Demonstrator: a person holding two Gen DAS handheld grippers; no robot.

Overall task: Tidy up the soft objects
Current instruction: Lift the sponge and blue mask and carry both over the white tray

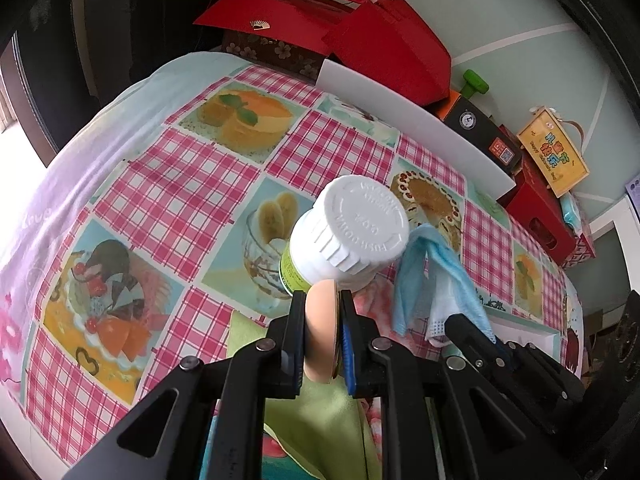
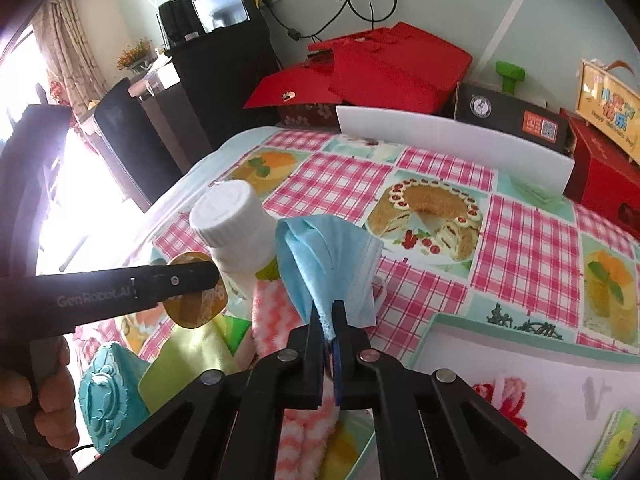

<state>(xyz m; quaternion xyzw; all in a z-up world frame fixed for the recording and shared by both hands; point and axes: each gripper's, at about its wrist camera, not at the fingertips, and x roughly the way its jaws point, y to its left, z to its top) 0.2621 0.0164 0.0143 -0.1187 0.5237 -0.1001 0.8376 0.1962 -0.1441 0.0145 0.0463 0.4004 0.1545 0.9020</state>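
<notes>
We are mid-sort: our left gripper (image 1: 323, 334) pinches a powder puff (image 1: 320, 332), our right gripper (image 2: 329, 328) a face mask (image 2: 332, 264); next, carry both toward the tray (image 2: 520, 322) at four o'clock.

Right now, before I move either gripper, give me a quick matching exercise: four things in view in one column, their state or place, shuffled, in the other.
Things:
1. blue face mask
2. round powder puff
3. white-capped bottle
4. white foam board

States or places:
A. standing on edge at the far side of the checked tablecloth
B. pinched in the right gripper
C. upright between the two grippers
D. clamped in the left gripper

Pairs: 1-B, 2-D, 3-C, 4-A
</notes>
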